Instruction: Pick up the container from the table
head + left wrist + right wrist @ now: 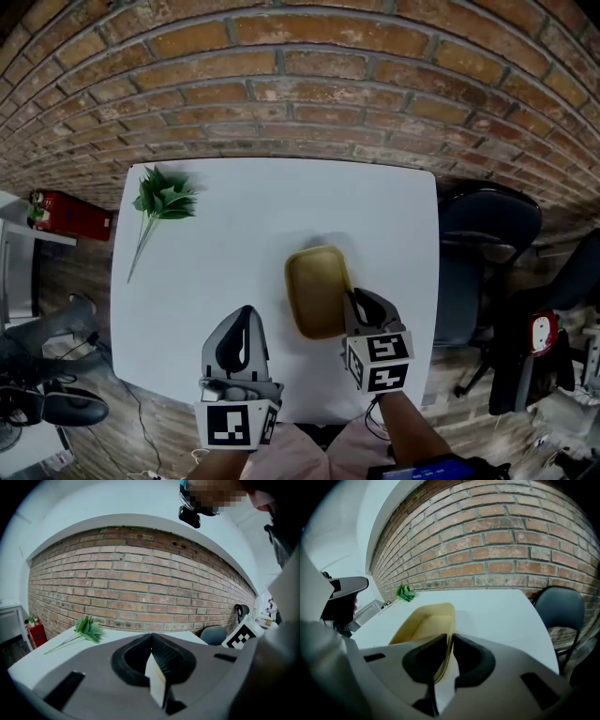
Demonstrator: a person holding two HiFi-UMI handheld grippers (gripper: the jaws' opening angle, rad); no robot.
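near edge of the white table (262, 216), 7 o'clock from its centre: left gripper (246, 314), jaws pressed together with nothing between them, same in the left gripper view (151, 637). right gripper (354, 298) at 5 o'clock of the table centre, a person's forearm (408, 422) behind it. in the right gripper view (449, 637) the jaws pinch the near right rim of the yellow container (426, 620), one pad inside the wall, one outside. the container (317, 289) is a shallow, empty rounded tray, just right of table centre at 3 o'clock, long side running near to far. can't tell if it's lifted off the top. green leafy sprig (164, 195) lies at the far left corner, 10 o'clock, well apart from the container. dark chair (487, 234) off the right edge at 3 o'clock. red object (70, 214) off the left side at 9 o'clock. brick wall (300, 84) at 12 o'clock.
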